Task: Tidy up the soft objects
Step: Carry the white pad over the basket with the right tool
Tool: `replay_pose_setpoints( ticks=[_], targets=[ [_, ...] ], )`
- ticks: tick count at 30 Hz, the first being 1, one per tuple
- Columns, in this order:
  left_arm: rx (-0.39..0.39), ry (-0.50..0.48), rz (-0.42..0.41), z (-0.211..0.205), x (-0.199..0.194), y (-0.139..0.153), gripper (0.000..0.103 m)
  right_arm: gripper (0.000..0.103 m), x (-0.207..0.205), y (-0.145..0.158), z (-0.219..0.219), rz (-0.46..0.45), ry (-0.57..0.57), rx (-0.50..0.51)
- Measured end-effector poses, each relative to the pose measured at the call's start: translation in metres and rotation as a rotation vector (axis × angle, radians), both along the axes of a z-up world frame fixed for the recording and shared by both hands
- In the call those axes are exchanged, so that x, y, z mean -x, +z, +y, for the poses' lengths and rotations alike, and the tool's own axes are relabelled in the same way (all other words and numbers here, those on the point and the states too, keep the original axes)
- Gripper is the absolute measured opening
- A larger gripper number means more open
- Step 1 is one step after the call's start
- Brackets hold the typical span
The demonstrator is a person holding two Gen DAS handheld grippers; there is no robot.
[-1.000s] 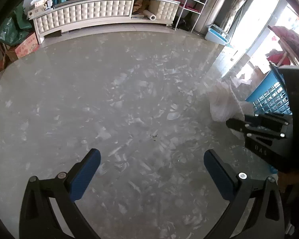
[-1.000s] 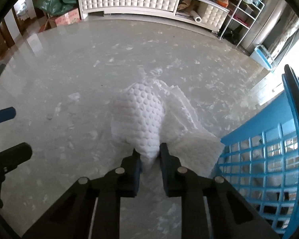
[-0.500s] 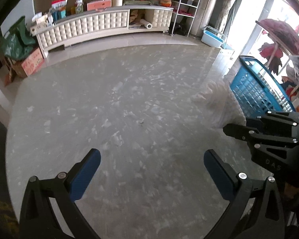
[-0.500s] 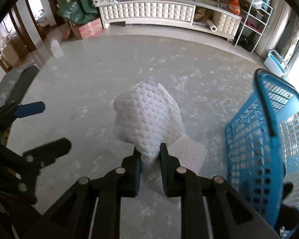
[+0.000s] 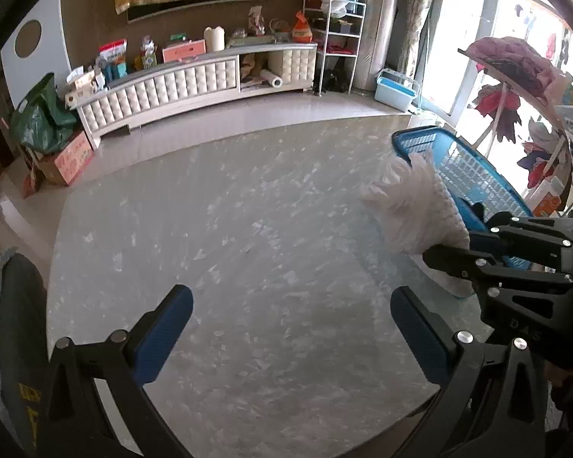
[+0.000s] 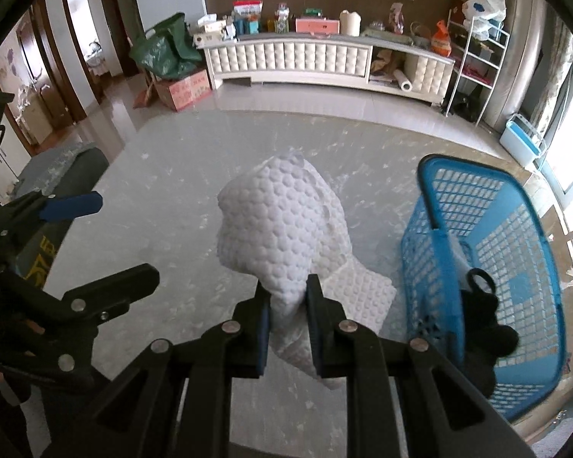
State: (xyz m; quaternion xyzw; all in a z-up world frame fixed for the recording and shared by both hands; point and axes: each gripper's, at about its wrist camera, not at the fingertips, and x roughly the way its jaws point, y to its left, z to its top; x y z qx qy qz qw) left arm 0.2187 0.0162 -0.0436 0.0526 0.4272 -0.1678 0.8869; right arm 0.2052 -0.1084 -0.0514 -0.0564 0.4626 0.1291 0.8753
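The right gripper (image 6: 287,307), jaws clamped on the white dimpled cloth (image 6: 282,229) lifted above the table (image 6: 195,175), has the blue basket (image 6: 439,263) at 3 o'clock, while the left gripper (image 5: 290,328) gapes empty, farther away.

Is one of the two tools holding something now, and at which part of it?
The right tool is shut on the white cloth, pinching a bunched fold near its lower end. The left tool is open and holds nothing.

white dimpled cloth (image 6: 286,229) beside blue basket (image 6: 515,236)
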Motion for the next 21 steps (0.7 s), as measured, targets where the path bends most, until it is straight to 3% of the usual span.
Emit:
replay_pose_setpoints(
  ticks=[11, 21],
  targets=[
    [0.0, -0.048, -0.059, -0.042, 0.022, 0.041, 0.103, 0.016, 0.011, 0.023, -0.044, -0.09, -0.026, -0.037],
    [0.009, -0.106, -0.098, -0.093, 0.01, 0.063, 0.103, 0.016, 0.019, 0.033, -0.095, -0.17, -0.124, -0.01]
  ],
)
